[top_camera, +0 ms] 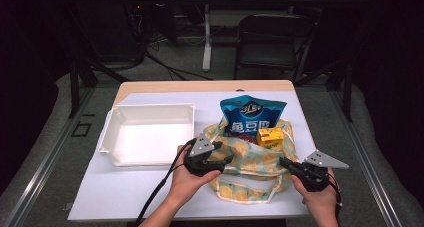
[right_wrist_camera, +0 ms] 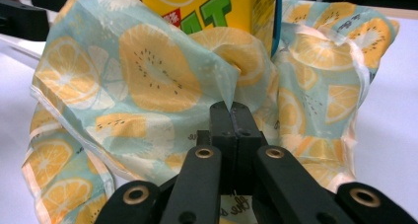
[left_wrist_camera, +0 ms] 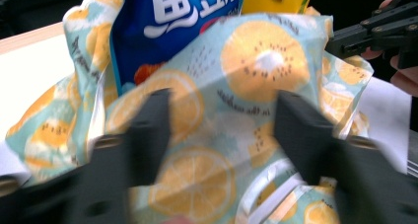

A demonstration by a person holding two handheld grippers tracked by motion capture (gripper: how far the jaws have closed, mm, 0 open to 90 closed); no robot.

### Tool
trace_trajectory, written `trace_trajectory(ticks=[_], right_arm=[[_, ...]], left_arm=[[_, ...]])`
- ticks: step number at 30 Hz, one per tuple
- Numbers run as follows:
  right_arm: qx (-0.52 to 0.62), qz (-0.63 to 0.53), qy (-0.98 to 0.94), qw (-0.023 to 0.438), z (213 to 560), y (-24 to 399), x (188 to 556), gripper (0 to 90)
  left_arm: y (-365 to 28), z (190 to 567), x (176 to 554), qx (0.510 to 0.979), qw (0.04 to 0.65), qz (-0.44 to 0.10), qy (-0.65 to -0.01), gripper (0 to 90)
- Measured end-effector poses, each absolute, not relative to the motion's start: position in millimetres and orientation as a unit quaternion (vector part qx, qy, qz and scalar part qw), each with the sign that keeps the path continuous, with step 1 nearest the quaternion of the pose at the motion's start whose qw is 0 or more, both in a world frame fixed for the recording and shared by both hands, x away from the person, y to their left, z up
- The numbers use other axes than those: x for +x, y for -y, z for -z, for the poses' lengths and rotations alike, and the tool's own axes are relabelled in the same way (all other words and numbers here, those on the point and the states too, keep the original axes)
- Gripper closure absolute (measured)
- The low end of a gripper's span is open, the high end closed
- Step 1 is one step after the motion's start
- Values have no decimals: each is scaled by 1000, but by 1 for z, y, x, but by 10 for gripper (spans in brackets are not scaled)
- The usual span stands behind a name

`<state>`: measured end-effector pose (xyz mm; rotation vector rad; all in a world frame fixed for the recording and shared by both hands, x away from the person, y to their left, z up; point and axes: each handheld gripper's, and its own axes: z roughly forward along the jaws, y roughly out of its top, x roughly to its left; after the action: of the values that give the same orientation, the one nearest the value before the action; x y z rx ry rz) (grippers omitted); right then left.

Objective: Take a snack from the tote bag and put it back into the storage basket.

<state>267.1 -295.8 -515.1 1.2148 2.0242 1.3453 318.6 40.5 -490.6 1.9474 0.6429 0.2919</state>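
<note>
A cloth bag (top_camera: pixel 250 162) printed with orange slices lies on the white table (top_camera: pixel 125 187), holding a blue snack bag (top_camera: pixel 252 114) and a yellow carton (top_camera: pixel 270 137). My left gripper (top_camera: pixel 226 160) is at the bag's left edge. In the left gripper view, the left gripper (left_wrist_camera: pixel 226 130) stands open, with the cloth bag (left_wrist_camera: pixel 256 71) bulging between its jaws and the blue snack bag (left_wrist_camera: pixel 167 17) behind. My right gripper (top_camera: pixel 284 162) is at the bag's right edge. In the right gripper view, the right gripper (right_wrist_camera: pixel 231 114) is shut on a fold of the cloth bag (right_wrist_camera: pixel 153 76), below the yellow carton (right_wrist_camera: pixel 212 7).
A white tray (top_camera: pixel 150 108) with nothing in it sits left of the bag. A dark chair (top_camera: pixel 272 37) and a desk leg stand beyond the table's far edge. The other gripper (left_wrist_camera: pixel 357 34) appears at the upper right of the left gripper view.
</note>
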Motion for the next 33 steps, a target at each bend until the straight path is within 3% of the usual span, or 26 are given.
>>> trace_trajectory(ticks=[5, 10, 15, 20, 28, 33], right_arm=[[432, -494, -723, 215, 511, 293, 265, 900], [429, -500, -720, 219, 508, 291, 264, 900], [426, -504, -719, 218, 508, 292, 263, 900], [421, -503, -722, 220, 508, 289, 263, 900], [431, -478, -734, 215, 512, 288, 260, 900], [462, -417, -765, 165, 532, 286, 265, 900]], left_arm=[[-29, 488, 334, 823, 504, -105, -239, 192], [-22, 493, 344, 838, 494, -95, -211, 225], [-22, 493, 337, 855, 478, -121, -163, 506], [-27, 494, 335, 858, 468, -130, -165, 873], [-34, 512, 314, 866, 454, -133, -160, 900], [-29, 541, 300, 888, 414, -109, -167, 900]])
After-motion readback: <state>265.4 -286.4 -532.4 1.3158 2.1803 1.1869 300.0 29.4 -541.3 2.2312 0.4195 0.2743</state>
